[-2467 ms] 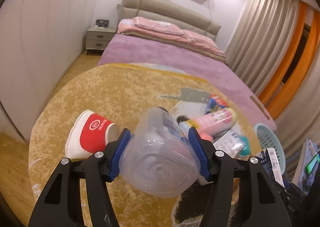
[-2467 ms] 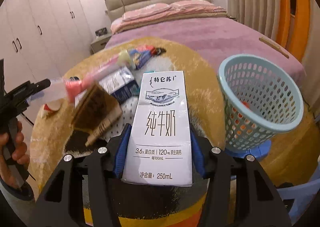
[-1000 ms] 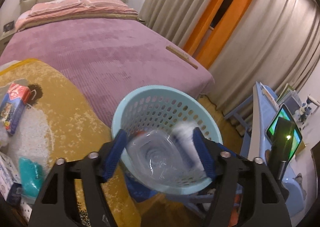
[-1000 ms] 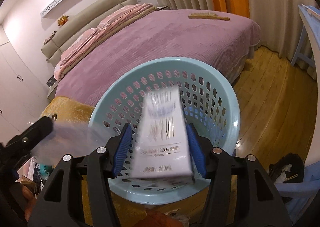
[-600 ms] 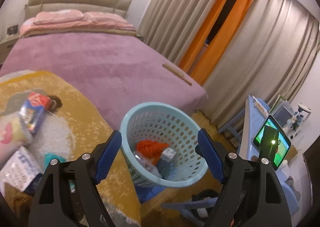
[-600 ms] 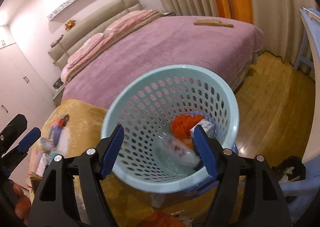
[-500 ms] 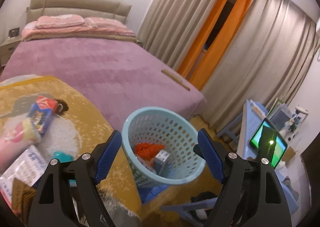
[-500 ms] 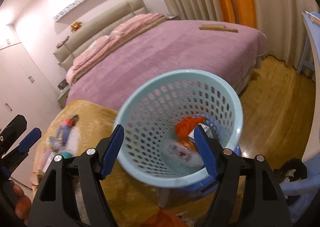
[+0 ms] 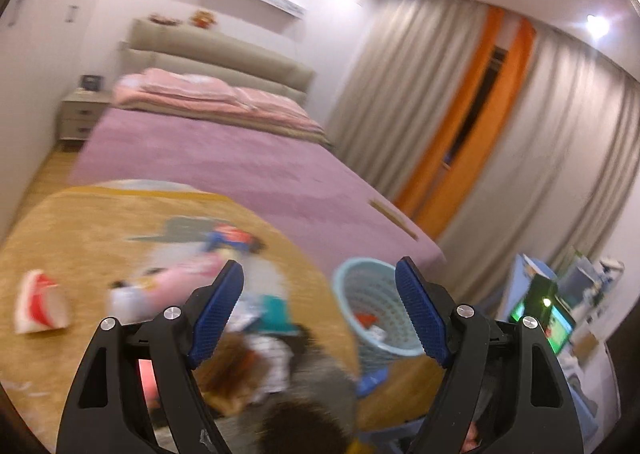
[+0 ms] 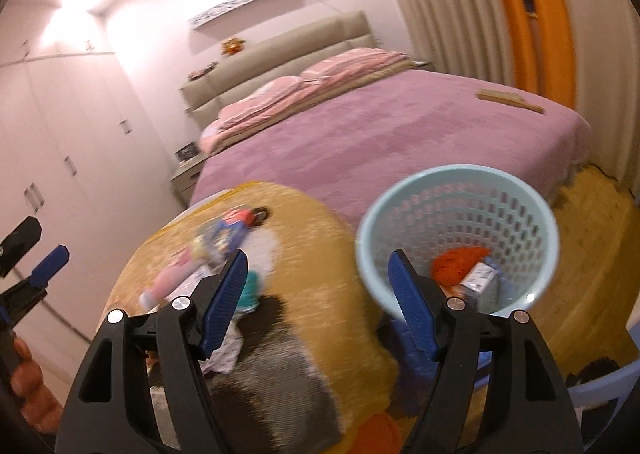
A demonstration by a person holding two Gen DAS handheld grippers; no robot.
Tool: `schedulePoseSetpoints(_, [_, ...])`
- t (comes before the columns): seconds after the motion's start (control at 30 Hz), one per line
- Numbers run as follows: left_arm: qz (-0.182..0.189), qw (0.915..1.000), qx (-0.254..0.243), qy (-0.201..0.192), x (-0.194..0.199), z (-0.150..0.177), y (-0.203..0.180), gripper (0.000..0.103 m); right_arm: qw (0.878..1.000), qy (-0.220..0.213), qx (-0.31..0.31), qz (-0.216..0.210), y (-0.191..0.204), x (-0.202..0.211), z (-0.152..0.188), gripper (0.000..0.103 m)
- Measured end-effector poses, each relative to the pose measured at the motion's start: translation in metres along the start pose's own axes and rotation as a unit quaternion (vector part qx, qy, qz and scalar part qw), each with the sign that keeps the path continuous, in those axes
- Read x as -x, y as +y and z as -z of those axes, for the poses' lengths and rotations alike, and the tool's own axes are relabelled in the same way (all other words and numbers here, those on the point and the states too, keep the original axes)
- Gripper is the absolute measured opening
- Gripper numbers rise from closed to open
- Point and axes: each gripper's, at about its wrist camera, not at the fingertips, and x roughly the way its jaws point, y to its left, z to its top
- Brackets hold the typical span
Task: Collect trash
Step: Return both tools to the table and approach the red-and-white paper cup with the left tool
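Presently both tongs are angling slightly downward over the yellow rug (image 10: 312,254). Left tongs (image 9: 319,308) and right tongs (image 10: 318,300) are standing released, gripping nothing. Trash is lying inside the pale blue basket (image 10: 456,178) and scattered on the rug.

Bed (image 9: 224,170) with purple cover, pink bedding folded at beige headboard (image 10: 280,50). Nightstand (image 9: 80,114) left of bed. White wardrobe (image 10: 60,158) along wall. Grey and orange curtains (image 9: 480,126). Wooden strip (image 10: 508,100) lying on bed corner. Lit screen (image 9: 560,328) far right.
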Motion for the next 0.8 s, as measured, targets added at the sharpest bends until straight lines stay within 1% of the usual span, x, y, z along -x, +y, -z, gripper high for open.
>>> schedulePoseSetpoints(0.07, [-0.028, 0.9995, 0.011, -0.014, 0.020, 0.001, 0.024, 0.077, 1.000, 0.004, 0.016, -0.012, 0.017, -0.004, 0.005, 0.070])
schedulePoseSetpoints(0.17, [-0.082, 0.9960, 0.021, -0.028, 0.043, 0.004, 0.057, 0.077, 0.999, 0.017, 0.039, -0.027, 0.043, -0.014, 0.015, 0.070])
schedulePoseSetpoints(0.27, [-0.135, 0.9895, 0.041, -0.029, 0.061, 0.007, 0.097, 0.077, 0.997, 0.035, 0.060, -0.042, 0.071, -0.028, 0.029, 0.070])
schedulePoseSetpoints(0.37, [-0.173, 0.9829, 0.059, -0.026, 0.069, 0.008, 0.127, 0.075, 0.994, 0.053, 0.072, -0.063, 0.096, -0.041, 0.045, 0.070])
schedulePoseSetpoints(0.47, [-0.205, 0.9753, 0.082, -0.006, 0.070, 0.010, 0.163, 0.075, 0.991, 0.071, 0.082, -0.079, 0.118, -0.051, 0.064, 0.070])
schedulePoseSetpoints(0.57, [-0.228, 0.9690, 0.093, 0.017, 0.060, 0.015, 0.192, 0.077, 0.989, 0.085, 0.089, -0.086, 0.136, -0.061, 0.081, 0.075])
schedulePoseSetpoints(0.6, [-0.237, 0.9665, 0.096, 0.026, 0.054, 0.017, 0.201, 0.078, 0.988, 0.087, 0.091, -0.085, 0.141, -0.062, 0.086, 0.077])
schedulePoseSetpoints(0.63, [-0.239, 0.9654, 0.099, 0.032, 0.051, 0.021, 0.208, 0.080, 0.988, 0.089, 0.094, -0.082, 0.148, -0.065, 0.092, 0.081])
schedulePoseSetpoints(0.67, [-0.247, 0.9626, 0.103, 0.042, 0.043, 0.023, 0.217, 0.084, 0.988, 0.092, 0.095, -0.081, 0.153, -0.066, 0.095, 0.083])
schedulePoseSetpoints(0.73, [-0.263, 0.9575, 0.108, 0.051, 0.030, 0.029, 0.225, 0.084, 0.987, 0.101, 0.096, -0.079, 0.163, -0.073, 0.102, 0.088])
schedulePoseSetpoints(0.8, [-0.271, 0.9534, 0.116, 0.063, 0.020, 0.034, 0.238, 0.085, 0.988, 0.107, 0.094, -0.056, 0.170, -0.081, 0.104, 0.090])
